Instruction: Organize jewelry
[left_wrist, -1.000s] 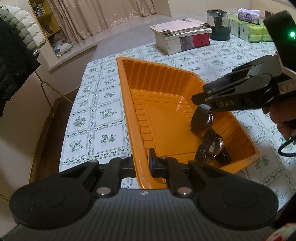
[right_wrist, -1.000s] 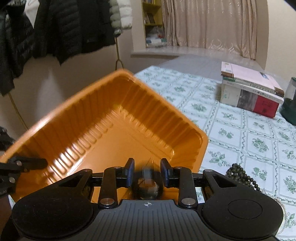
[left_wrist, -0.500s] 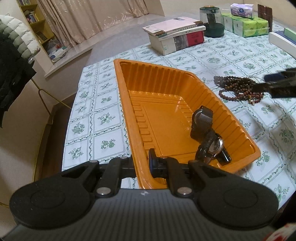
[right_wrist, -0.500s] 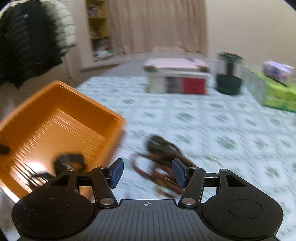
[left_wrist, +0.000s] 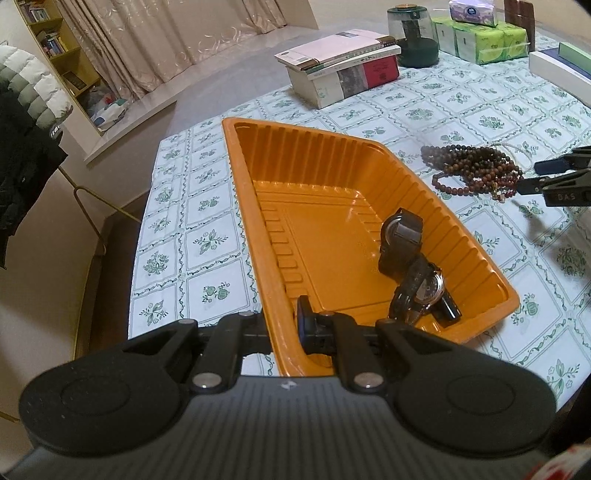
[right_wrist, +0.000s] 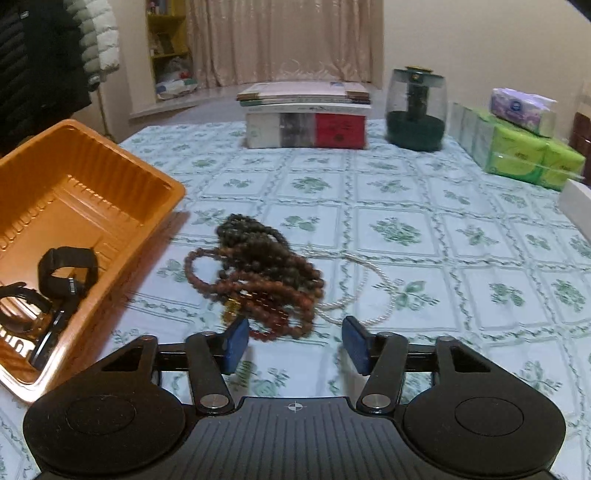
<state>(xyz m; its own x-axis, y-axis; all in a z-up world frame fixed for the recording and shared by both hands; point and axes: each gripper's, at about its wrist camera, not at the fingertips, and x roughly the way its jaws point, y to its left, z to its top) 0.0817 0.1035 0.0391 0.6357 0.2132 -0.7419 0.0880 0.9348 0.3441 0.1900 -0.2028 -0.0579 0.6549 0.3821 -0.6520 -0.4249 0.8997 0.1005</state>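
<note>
Covering the scene from largest to smallest: a table under a pale tablecloth printed with green flower squares (right_wrist: 406, 206) is carrying an orange ribbed plastic tray (left_wrist: 332, 192), and just beside the tray, apart from its rim, a tangled heap of brown and dark wooden bead strands (right_wrist: 266, 273) is lying on the cloth with a thin white pearl-like necklace (right_wrist: 373, 291) looping out from under it. Inside the tray, two black wristwatches (left_wrist: 410, 266) are sitting near the corner closest to the left gripper. The beads are looking light, limp and loose, so they are likely to drape and slip rather than lift as one piece; pinching through the thick middle of the heap seems the safest hold, while the fine white necklace looks delicate and may snag on the beads. The right gripper (right_wrist: 295, 343) is hovering low over the cloth with its blue-padded fingers (right_wrist: 236, 343) spread wide, holding nothing, the near edge of the bead heap lying just ahead of them and close to the left pad, whether touching it cannot be told. The left gripper (left_wrist: 284, 328) is clamping the near wall of the orange tray, one finger outside and one inside, jaws closed on the thin plastic, apparently steadying it.
</note>
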